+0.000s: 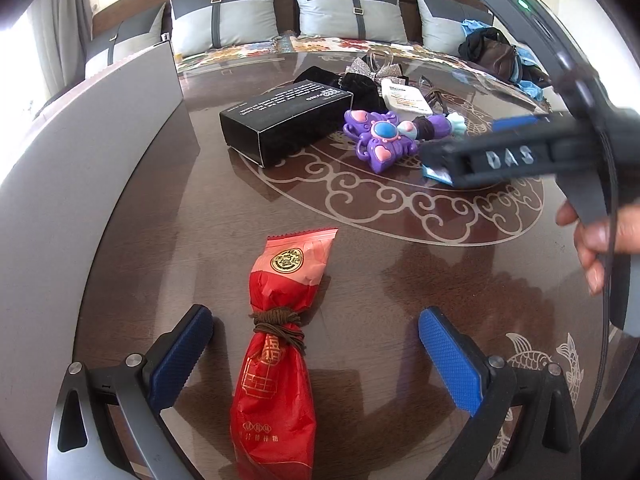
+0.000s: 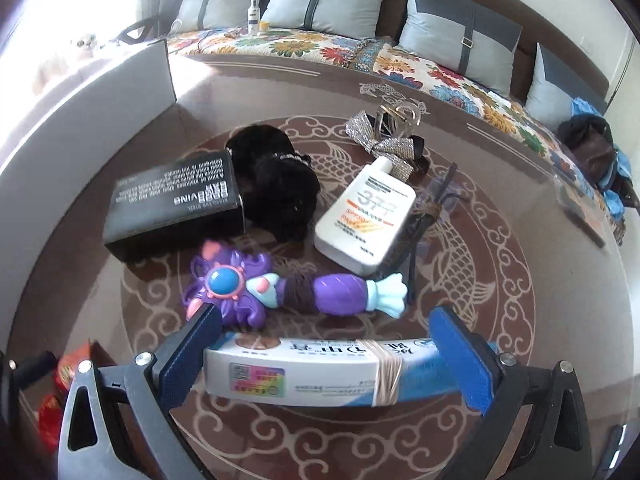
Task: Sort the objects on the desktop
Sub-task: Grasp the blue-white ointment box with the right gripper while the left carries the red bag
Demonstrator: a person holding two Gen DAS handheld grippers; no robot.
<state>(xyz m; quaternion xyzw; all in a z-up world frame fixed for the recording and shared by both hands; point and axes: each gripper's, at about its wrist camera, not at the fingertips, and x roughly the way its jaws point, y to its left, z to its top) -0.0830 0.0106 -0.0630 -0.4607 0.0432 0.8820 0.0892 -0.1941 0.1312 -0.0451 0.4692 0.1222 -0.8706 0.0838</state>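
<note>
A red snack packet, tied round the middle with brown string, lies on the dark patterned table. My left gripper is open, with one blue pad on either side of the packet and neither touching it. My right gripper is shut on a long white and blue box with a rubber band round it, held endwise between the pads. In the left wrist view the right gripper hovers over the table at the right, held by a hand.
On the table are a black box, a purple butterfly wand toy, a white sunscreen bottle, a black velvet pouch and a glittery bow clip. A grey bin wall stands at left. A cushioned sofa runs behind.
</note>
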